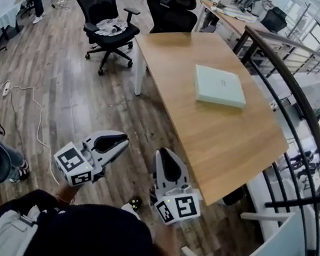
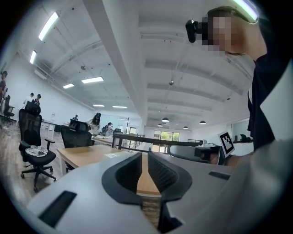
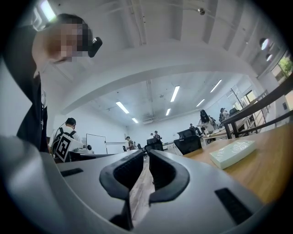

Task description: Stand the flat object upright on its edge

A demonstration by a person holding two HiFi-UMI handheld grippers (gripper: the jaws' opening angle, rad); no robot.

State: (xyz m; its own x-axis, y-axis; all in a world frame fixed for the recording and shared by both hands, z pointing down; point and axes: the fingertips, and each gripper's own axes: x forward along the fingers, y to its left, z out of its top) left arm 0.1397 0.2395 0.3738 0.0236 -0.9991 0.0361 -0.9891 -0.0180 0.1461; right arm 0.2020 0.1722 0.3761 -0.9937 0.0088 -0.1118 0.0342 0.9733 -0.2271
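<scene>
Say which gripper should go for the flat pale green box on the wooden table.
Right. The right gripper sits by the wooden table's near edge, and the flat pale green box shows in its view. The left gripper hangs over the floor, farther off. Both are shut and empty.

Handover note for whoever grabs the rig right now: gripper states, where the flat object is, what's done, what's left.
Left gripper: jaws shut, nothing between them, held over the floor short of the table.
Right gripper: jaws shut, empty, beside the left one and close to the table's near end.
Flat object: pale green, lying flat on the wooden table, well beyond both grippers, with neither touching it.
Done: nothing yet.
Left: open a gripper, reach in, grip the flat object, tip it up onto an edge, then let go once it stands.
</scene>
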